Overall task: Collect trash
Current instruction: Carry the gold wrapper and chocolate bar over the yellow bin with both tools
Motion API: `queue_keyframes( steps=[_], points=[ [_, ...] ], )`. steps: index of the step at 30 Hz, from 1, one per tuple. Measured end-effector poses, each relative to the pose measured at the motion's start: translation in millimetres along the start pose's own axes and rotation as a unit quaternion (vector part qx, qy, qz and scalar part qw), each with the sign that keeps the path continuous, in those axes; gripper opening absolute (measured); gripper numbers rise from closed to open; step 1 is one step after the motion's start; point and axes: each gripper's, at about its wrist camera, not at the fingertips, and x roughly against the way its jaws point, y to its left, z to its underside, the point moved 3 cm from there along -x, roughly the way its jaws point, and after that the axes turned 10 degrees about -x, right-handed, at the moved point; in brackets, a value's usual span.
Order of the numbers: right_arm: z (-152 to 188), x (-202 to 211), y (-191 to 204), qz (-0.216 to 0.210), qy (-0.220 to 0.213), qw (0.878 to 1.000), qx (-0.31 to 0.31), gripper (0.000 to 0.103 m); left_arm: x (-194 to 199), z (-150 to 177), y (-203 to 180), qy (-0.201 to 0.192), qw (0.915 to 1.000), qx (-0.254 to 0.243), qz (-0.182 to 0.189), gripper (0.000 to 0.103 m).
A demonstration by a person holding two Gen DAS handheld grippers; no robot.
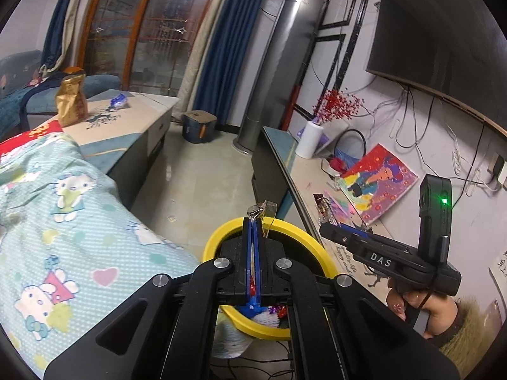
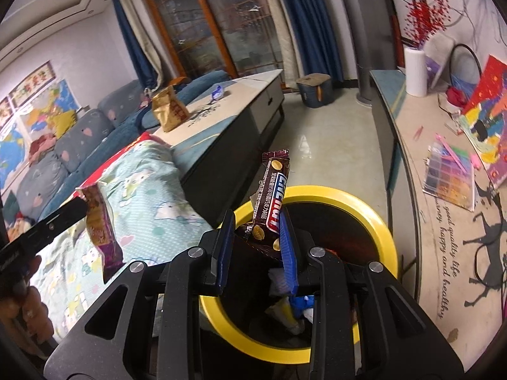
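My left gripper (image 1: 253,218) is shut on a crumpled snack wrapper (image 1: 261,209), held above the yellow-rimmed trash bin (image 1: 304,232); the same wrapper shows gold and purple in the right wrist view (image 2: 99,221). My right gripper (image 2: 256,224) is open over the bin (image 2: 358,202), and a dark brown chocolate-bar wrapper (image 2: 272,196) leans against its right finger (image 2: 286,253). Several wrappers lie inside the bin. A gold snack bag (image 1: 71,99) and a blue wrapper (image 1: 118,99) sit on the coffee table (image 1: 139,117).
A Hello Kitty quilt (image 1: 63,209) lies at the left. A TV stand (image 2: 421,145) at the right carries a paper roll (image 2: 415,71), paintings and pens. A tower air conditioner (image 1: 279,63) and a blue stool (image 1: 199,125) stand farther back on the floor.
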Motion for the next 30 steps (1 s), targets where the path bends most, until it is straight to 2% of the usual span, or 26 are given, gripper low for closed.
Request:
queue_keyframes(
  steps=[16,30],
  points=[
    [2,-5,-45,0.016,0.016,0.998,-0.052,0.022,-42,12,-27,0.031,0.999,-0.007,0.031,0.001],
    [6,-15,-61,0.02,0.034,0.996,-0.075,0.025,-81,29,-37,0.062,0.9965,-0.001,0.055,0.002]
  ],
)
